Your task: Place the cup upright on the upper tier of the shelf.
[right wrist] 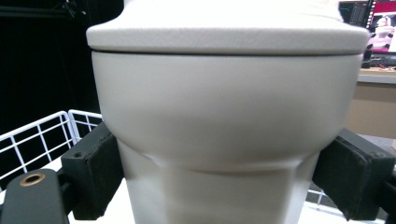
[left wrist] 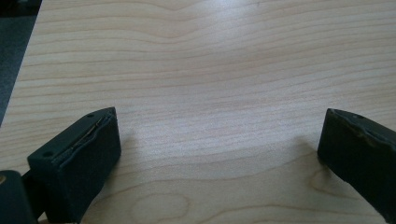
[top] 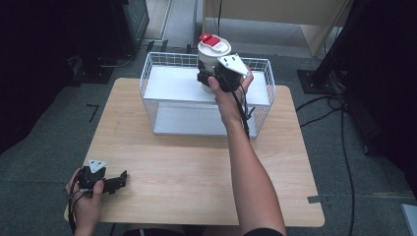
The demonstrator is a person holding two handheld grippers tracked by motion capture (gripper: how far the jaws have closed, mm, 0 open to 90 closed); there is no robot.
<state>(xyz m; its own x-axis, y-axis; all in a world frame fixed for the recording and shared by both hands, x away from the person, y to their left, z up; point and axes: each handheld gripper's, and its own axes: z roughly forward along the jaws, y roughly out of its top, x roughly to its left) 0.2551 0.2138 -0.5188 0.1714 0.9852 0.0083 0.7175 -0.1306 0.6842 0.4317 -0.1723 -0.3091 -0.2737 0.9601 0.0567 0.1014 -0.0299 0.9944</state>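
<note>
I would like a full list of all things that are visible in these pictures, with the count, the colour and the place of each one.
Cup: one, white with a white lid and a red tab on top, held above the top shelf of the rack, between the right gripper's jaws.
Wire rack: one, white, two shelves, at the far middle of the table.
Table: one, light wood, centre of the high view.
Cables: several, black, on the grey floor to the right of the table.
Left gripper: one, black, jaws wide apart, resting at the table's near left corner, held by the left hand.
Right gripper: one, black, jaws closed on the cup's sides, held by the right hand.
</note>
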